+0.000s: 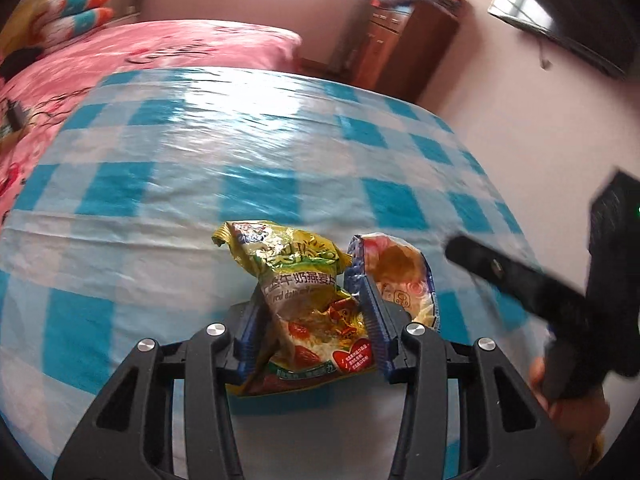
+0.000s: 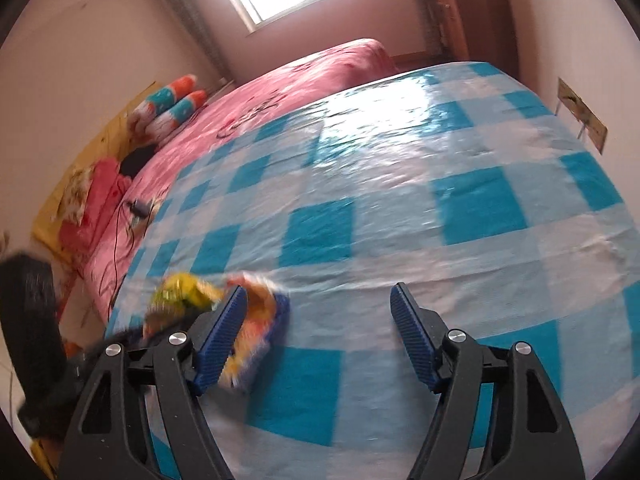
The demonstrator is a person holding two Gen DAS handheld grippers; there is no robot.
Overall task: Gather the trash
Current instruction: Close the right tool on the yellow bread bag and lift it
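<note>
Up close, we see the left gripper (image 1: 316, 320) clamped on a yellow snack bag (image 1: 304, 300), long axis running away from us, top pointing at the bed (image 1: 180, 48). Beside it a blue wrapper (image 1: 400, 276) lies on the checked tablecloth (image 1: 240, 160). Right gripper (image 2: 320, 328) gapes, holding nothing; both wrappers blur there.
</note>
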